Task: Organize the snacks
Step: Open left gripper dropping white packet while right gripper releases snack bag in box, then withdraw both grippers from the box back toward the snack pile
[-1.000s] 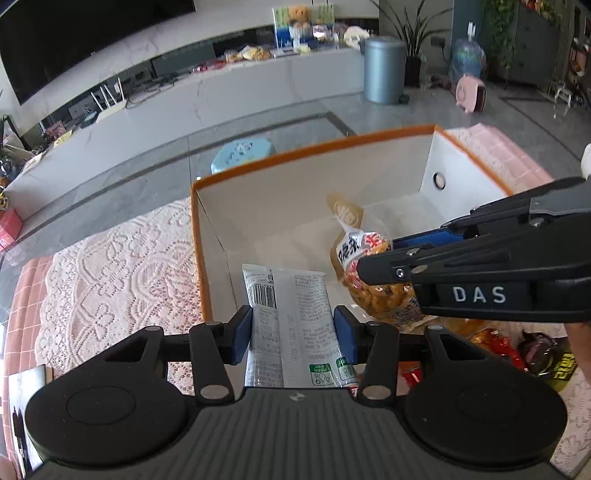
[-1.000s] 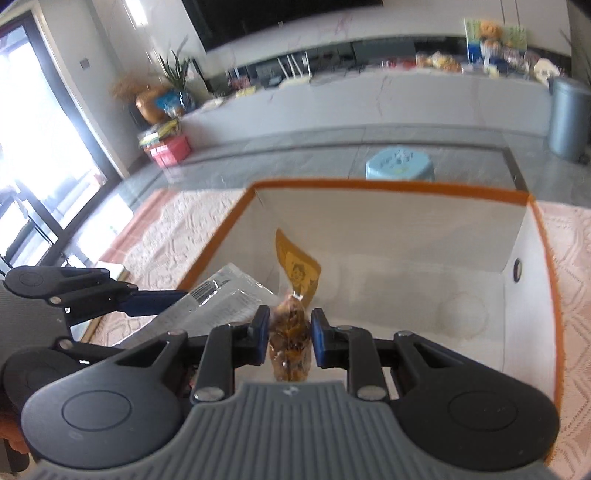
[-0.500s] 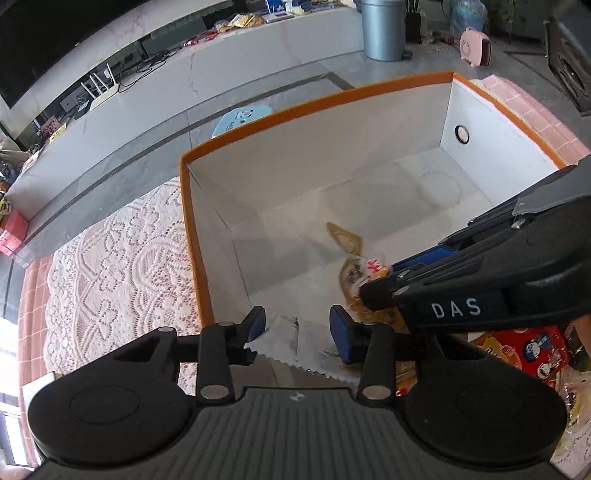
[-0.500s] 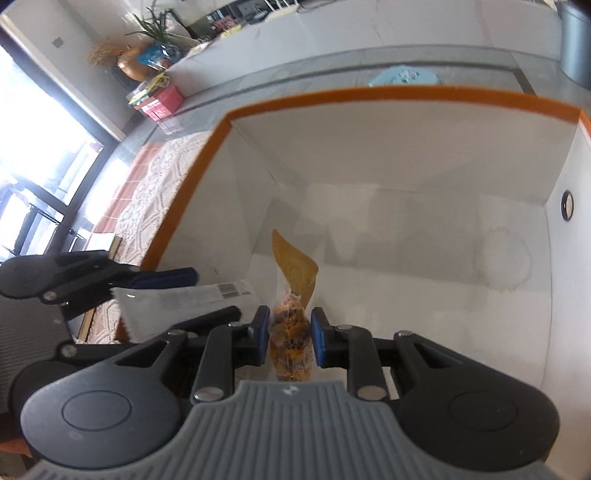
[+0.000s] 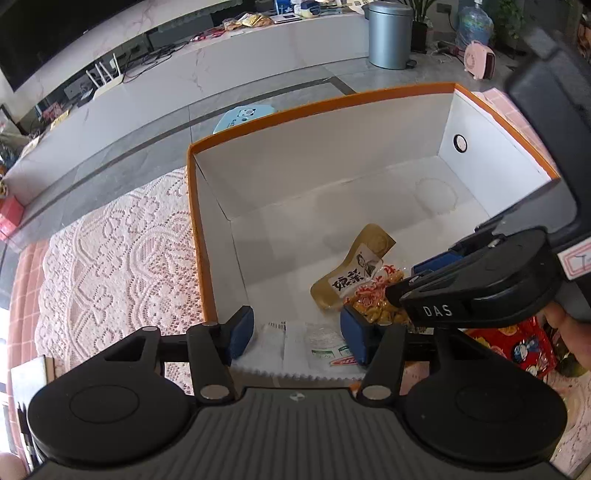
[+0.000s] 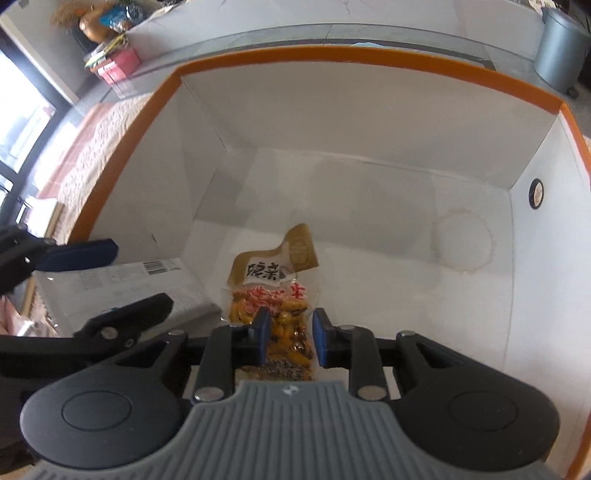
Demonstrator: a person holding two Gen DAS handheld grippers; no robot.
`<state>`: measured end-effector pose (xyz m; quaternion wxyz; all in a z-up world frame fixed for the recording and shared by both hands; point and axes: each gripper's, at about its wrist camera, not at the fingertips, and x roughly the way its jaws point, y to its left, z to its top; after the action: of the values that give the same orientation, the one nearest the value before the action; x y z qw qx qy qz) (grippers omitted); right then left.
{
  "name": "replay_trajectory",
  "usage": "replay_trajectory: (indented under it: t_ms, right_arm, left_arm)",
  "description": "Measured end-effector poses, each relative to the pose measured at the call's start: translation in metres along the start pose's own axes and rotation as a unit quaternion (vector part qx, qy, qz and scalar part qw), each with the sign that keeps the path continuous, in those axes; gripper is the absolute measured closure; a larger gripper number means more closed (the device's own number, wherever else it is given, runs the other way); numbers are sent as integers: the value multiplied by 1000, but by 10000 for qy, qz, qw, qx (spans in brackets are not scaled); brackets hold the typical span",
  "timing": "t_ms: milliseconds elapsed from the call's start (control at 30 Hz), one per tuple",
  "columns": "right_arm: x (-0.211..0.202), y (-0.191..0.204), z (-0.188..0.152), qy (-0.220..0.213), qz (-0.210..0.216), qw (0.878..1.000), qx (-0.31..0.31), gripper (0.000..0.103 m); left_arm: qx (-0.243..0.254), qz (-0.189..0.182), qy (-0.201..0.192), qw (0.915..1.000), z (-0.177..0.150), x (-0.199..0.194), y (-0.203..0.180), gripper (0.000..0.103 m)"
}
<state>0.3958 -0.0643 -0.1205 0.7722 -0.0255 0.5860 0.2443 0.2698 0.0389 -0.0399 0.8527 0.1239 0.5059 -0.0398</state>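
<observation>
A white box with an orange rim fills both views. On its floor at the near left lies a white snack packet. My left gripper straddles it, jaws opening, pads clear of its edges. My right gripper pinches the lower end of a clear peanut packet with a gold top. Those jaws are just starting to open. The peanut packet's top leans onto the box floor beside the white packet.
A red snack packet lies outside the box at the near right, by a person's hand. A lace tablecloth spreads to the left of the box. A blue stool and a grey bin stand beyond on the floor.
My left jaws widened and the white packet dropped flat onto the box floor. My right gripper sank into the box, and the peanut packet now leans forward with its face showing.
</observation>
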Motion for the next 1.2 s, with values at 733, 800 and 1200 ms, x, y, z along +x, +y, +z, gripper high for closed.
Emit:
replay_trajectory:
  t_ms: [733, 800, 1200]
  right_arm:
    - [-56, 21, 1, -301, -914, 9947, -352, 15]
    - [-67, 23, -1, -377, -981, 9937, -399, 14]
    - [-152, 43, -41, -1482, -1103, 9777, -1003, 9]
  left_arm:
    - [-247, 135, -918, 9954, -13, -65, -6, 22]
    - [-295, 122, -982, 9947, -13, -73, -7, 22]
    - [-574, 583, -1767, 9809, -34, -130, -16, 20]
